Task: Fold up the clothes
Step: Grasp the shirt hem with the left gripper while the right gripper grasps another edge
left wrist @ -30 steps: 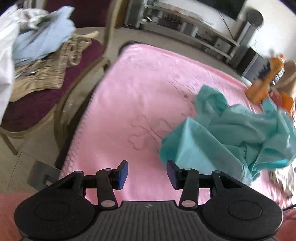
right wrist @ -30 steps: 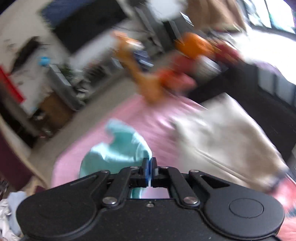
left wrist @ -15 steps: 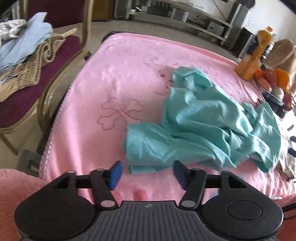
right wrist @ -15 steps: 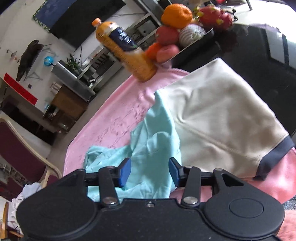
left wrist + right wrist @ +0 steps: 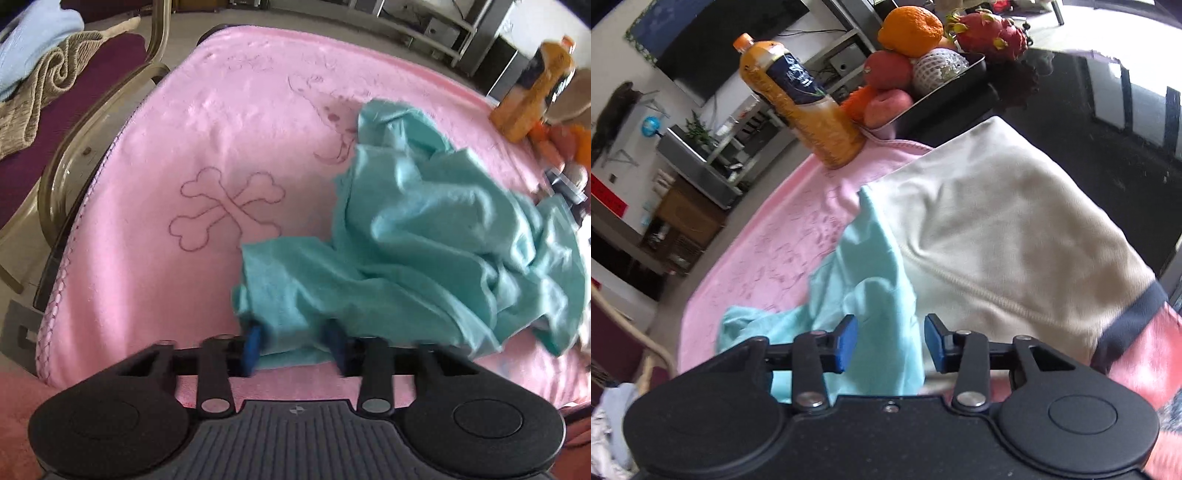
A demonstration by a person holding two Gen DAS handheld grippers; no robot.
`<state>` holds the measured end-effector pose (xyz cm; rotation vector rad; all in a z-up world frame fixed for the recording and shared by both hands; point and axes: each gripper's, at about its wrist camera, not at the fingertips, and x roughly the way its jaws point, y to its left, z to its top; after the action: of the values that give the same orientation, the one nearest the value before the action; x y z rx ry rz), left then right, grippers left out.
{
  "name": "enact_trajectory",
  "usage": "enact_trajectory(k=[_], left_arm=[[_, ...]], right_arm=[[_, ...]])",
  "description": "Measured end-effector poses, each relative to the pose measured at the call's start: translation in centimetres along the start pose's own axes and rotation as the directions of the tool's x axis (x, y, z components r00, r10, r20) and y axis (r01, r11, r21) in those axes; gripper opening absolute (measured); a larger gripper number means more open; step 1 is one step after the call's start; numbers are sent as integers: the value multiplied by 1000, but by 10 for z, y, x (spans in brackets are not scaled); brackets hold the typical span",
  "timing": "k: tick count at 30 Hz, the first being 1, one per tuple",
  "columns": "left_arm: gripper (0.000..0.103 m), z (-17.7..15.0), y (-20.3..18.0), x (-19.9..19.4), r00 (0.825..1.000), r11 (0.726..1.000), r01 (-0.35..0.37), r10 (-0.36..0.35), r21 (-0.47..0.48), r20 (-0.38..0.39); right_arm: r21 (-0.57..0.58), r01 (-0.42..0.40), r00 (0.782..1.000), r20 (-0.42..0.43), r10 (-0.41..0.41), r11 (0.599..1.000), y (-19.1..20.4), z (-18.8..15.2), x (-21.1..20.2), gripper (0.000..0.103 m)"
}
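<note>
A crumpled teal garment (image 5: 424,240) lies on the pink blanket (image 5: 207,140), toward its right side. My left gripper (image 5: 295,345) is open, its blue pads on either side of the garment's near edge, low at the blanket. In the right wrist view the teal garment (image 5: 864,295) lies partly over a folded beige garment with a dark navy cuff (image 5: 1015,236). My right gripper (image 5: 888,343) is open, with teal cloth between its pads.
An orange juice bottle (image 5: 801,107) and a tray of fruit (image 5: 919,77) stand at the blanket's far end. A chair (image 5: 48,122) with piled clothes stands left of the table. Shelving and a TV stand are behind.
The left gripper has moved forward and down onto the teal garment's near edge. The right gripper, shut a second ago, opened and has come down over the teal cloth.
</note>
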<state>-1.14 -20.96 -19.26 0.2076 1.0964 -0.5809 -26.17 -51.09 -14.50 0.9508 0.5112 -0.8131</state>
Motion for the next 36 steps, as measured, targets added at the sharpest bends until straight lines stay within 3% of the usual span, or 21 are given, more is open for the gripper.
enact_trajectory(k=[2, 5, 7, 11, 15, 16, 19, 20, 24, 25, 26, 28, 29, 33, 36], left_arm=[[8, -1, 0, -1, 1000, 1000, -5, 5, 16, 5], [8, -4, 3, -1, 1000, 1000, -6, 5, 18, 9], [9, -4, 3, -2, 1000, 1000, -7, 6, 23, 11], [10, -5, 2, -2, 1000, 999, -11, 10, 42, 16], [11, -6, 0, 0, 1000, 998, -15, 13, 62, 25], [11, -6, 0, 0, 999, 998, -16, 14, 66, 28], [11, -7, -2, 0, 999, 997, -23, 20, 80, 38], [11, -7, -3, 1, 999, 996, -25, 22, 84, 41], [11, -8, -2, 0, 999, 996, -25, 22, 83, 42], [11, -9, -1, 0, 999, 996, -25, 21, 80, 41], [12, -9, -1, -1, 999, 997, -24, 21, 77, 41], [13, -10, -1, -2, 999, 997, -27, 24, 78, 40], [14, -10, -1, -2, 999, 996, -30, 27, 80, 41], [15, -11, -1, -2, 999, 996, -35, 31, 86, 44], [16, -10, -1, -1, 999, 996, -34, 31, 86, 45]], right_arm=[[-30, 32, 999, 26, -31, 999, 7, 6, 5, 38], [-89, 34, 997, 69, -28, 995, 21, 13, 4, 38], [-141, 10, 999, 33, -5, 990, 36, 15, 6, 37], [-226, 121, 984, -102, -147, 967, 56, 14, 41, 37], [-248, 111, 981, -127, -146, 962, 59, 7, 59, 37], [-261, 120, 981, -116, -155, 958, 60, 4, 62, 34], [-288, 171, 976, -80, -202, 942, 59, 0, 66, 1], [-286, 178, 976, -73, -206, 942, 58, -1, 66, 0], [-245, 157, 981, -74, -180, 957, 51, -2, 59, 0], [-235, 148, 982, -80, -171, 961, 50, -1, 57, 5], [-237, 138, 984, -80, -161, 962, 50, -1, 56, 19], [-261, 126, 986, -73, -150, 957, 55, -2, 55, 38], [-280, 128, 986, -69, -153, 951, 60, -4, 57, 40], [-365, 193, 971, -62, -231, 911, 76, -14, 73, 39], [-452, 282, 946, -14, -323, 846, 85, -23, 81, 16]])
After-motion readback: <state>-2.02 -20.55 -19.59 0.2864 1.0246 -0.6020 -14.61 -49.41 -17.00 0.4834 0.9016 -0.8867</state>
